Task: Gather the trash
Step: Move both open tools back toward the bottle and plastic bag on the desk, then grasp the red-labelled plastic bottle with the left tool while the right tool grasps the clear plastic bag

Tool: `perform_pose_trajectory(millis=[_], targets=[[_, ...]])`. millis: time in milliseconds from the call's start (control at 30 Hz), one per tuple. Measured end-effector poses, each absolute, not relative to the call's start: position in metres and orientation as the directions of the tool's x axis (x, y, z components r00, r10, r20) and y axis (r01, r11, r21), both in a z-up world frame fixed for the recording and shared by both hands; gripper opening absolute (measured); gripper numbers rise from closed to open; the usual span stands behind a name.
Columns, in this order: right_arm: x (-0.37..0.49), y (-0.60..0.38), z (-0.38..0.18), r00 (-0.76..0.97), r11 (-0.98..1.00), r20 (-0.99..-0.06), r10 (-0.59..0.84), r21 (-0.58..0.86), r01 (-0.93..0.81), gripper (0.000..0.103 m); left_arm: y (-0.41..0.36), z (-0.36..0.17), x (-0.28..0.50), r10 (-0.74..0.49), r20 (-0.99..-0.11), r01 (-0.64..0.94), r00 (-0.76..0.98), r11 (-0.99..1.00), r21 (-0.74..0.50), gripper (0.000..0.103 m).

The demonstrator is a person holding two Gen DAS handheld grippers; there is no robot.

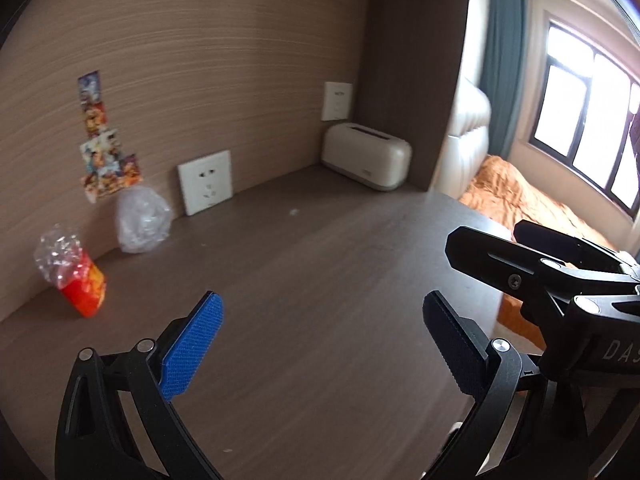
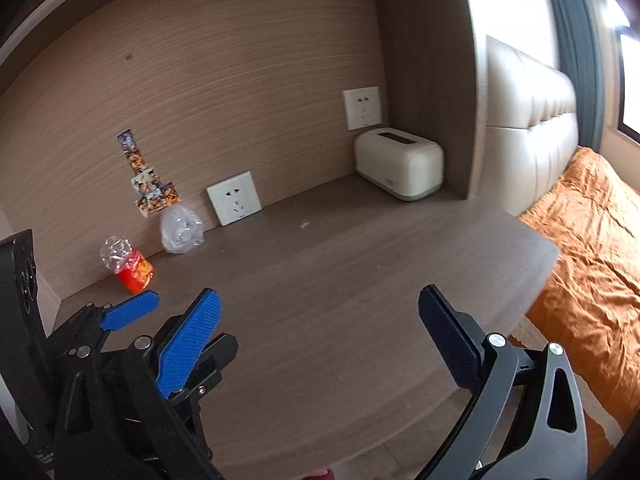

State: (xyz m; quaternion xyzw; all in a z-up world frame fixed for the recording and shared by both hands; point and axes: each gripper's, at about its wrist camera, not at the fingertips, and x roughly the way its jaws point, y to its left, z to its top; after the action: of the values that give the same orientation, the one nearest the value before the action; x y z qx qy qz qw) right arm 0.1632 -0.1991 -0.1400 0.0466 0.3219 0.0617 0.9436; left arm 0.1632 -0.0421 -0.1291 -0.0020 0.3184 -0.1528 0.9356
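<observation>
Left gripper (image 1: 320,340) is hovering over the desk (image 1: 320,280), jaws spread wide, gripping nothing. Right gripper (image 2: 320,340) is likewise gaping and empty. Far ahead-left, the red packet (image 1: 82,286) is standing tilted against the wall, its crumpled clear top pointing up; the plastic wad (image 1: 142,220) is sitting just beyond it.

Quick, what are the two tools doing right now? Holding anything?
Left tool: open, holding nothing, above the desk.
Right tool: open, holding nothing too.

A dark wood desk (image 2: 360,280) carries a red snack wrapper (image 2: 134,270), a clear plastic bag (image 2: 181,229) and a cream toaster (image 2: 400,164).
</observation>
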Motion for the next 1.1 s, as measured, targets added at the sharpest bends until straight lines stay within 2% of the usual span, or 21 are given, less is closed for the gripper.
perform_pose_trajectory(millis=[233, 433, 833, 1100], targets=[[0.225, -0.131, -0.148, 0.737, 0.961, -0.623, 0.263, 0.099, -0.26, 0.099, 0.044, -0.134, 0.188, -0.091, -0.594, 0.075, 0.799, 0.996, -0.051, 0.098], [0.265, -0.084, -0.154, 0.7, 0.934, -0.637, 0.323, 0.094, -0.344, 0.099, 0.086, -0.136, 0.204, 0.008, -0.597, -0.036, 0.802, 0.999, -0.036, 0.098], [0.335, -0.016, -0.191, 0.633, 0.912, -0.694, 0.343, 0.085, -0.401, 0.099, 0.133, -0.174, 0.253, 0.056, -0.649, -0.118, 0.759, 0.992, -0.054, 0.098], [0.375, 0.024, -0.228, 0.608, 0.909, -0.735, 0.3, 0.027, -0.416, 0.099, 0.153, -0.192, 0.292, 0.099, -0.67, -0.157, 0.735, 0.987, -0.026, 0.098]])
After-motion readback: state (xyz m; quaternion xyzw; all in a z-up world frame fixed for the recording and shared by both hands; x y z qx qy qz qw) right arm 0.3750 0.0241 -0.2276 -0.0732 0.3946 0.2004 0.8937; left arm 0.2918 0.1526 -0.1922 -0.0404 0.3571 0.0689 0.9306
